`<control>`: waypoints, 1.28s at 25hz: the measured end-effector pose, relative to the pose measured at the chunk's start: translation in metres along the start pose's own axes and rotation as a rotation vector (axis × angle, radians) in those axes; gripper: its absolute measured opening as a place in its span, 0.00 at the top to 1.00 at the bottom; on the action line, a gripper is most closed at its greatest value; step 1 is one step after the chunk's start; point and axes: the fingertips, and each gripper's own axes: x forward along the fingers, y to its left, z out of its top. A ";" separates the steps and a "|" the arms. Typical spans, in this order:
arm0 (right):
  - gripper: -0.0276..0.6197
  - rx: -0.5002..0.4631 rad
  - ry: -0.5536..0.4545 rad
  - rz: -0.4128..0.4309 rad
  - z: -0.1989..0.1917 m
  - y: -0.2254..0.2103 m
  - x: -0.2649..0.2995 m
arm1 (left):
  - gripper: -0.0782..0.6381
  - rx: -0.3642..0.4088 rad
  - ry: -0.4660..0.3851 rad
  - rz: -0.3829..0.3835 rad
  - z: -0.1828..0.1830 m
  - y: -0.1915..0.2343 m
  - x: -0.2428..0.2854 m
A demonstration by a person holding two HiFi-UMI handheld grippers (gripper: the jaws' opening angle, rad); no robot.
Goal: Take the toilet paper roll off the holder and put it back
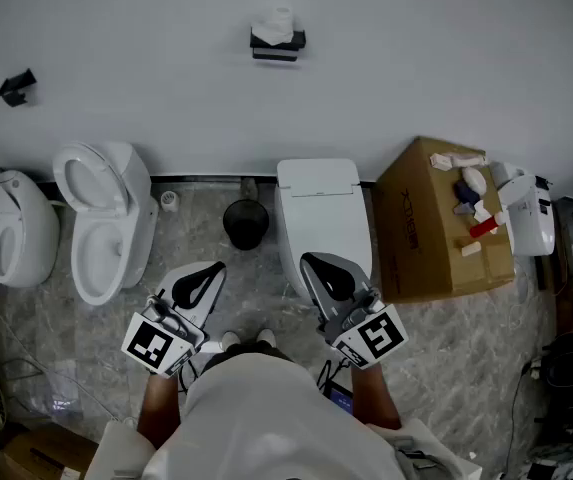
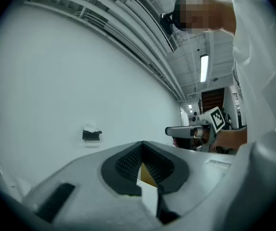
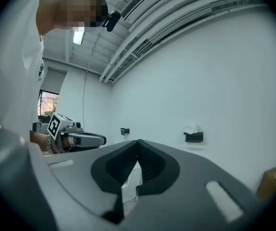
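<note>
The left gripper point(image 2: 142, 144) had its jaws closed tip to tip in its own view, with nothing held; only a sliver of brown and white background showed through the gap behind the tips. The right gripper point(image 3: 138, 142) was closed the same way and also held nothing. Both were level in front of the person's chest, side by side but apart, and pointed at the white wall point(image 1: 416, 58).

Only the head view showed the floor: an open toilet point(image 1: 101, 223), a second toilet point(image 1: 11, 228) at the far left, a closed toilet point(image 1: 321, 208) in the middle, a bin and a box. Only the gripper views showed the ceiling point(image 2: 176, 47) with its pipes and strip lights, and each one caught the other gripper from the side.

The toilet paper roll point(image 1: 281, 23) sat on the black holder point(image 1: 277, 46) on the wall, well apart from both grippers and ahead of the gap between them. In the left gripper view it lay left of the jaws; in the right gripper view it lay right of them.

The black bin point(image 1: 246, 223) stood on the floor between the open toilet and the closed one, its inside too dark to read. The cardboard box point(image 1: 436, 248) stood just right of the closed toilet, flaps shut, with small white, red and blue items point(image 1: 471, 203) on its top.
</note>
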 end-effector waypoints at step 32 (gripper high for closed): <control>0.96 0.039 -0.058 -0.058 0.004 -0.021 -0.016 | 0.89 -0.019 0.009 0.028 -0.003 -0.001 0.006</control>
